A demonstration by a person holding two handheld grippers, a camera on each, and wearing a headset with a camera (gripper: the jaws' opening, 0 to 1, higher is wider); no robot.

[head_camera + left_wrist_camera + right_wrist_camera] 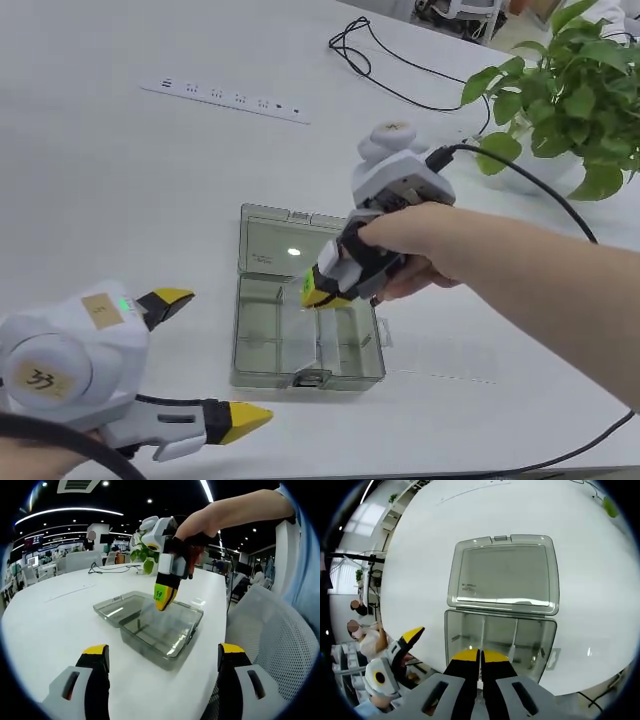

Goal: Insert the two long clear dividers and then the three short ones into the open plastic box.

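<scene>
My left gripper (210, 358) sits low at the far left, by the near edge of the table (100, 180), with its white body cut off by the frame. Its two yellow-tipped jaws stand wide apart with nothing between them, well clear of the box. Beyond it a white power strip (225, 97) lies flat on the matte white top.

In the middle is the plastic box (260, 375), a shallow rectangular tray of smoky, see-through plastic. Its hinged lid (265, 245) lies open and flat on the far side, with a light glinting on it. In my right gripper view a thin upright clear wall (514, 639) crosses the tray from front to back, just right of my jaws. I cannot tell whether it is a loose piece or a moulded rib.

My right gripper (320, 296) hangs over the middle of the tray, tips pointing down, with my hand (420, 250) hiding most of its handle. Its black, yellow-tipped jaws are pressed together on a clear divider (152, 614), which is hard to see. In my right gripper view it is a hairline seen edge-on, and in my left gripper view it is a faint pale sheet below the tips, reaching down into the tray. I cannot tell whether it is long or short, or whether it sits in a slot.

At the right a black cable (540, 190) trails from the gripper, and a leafy green plant (575, 90) is partly cut off.
</scene>
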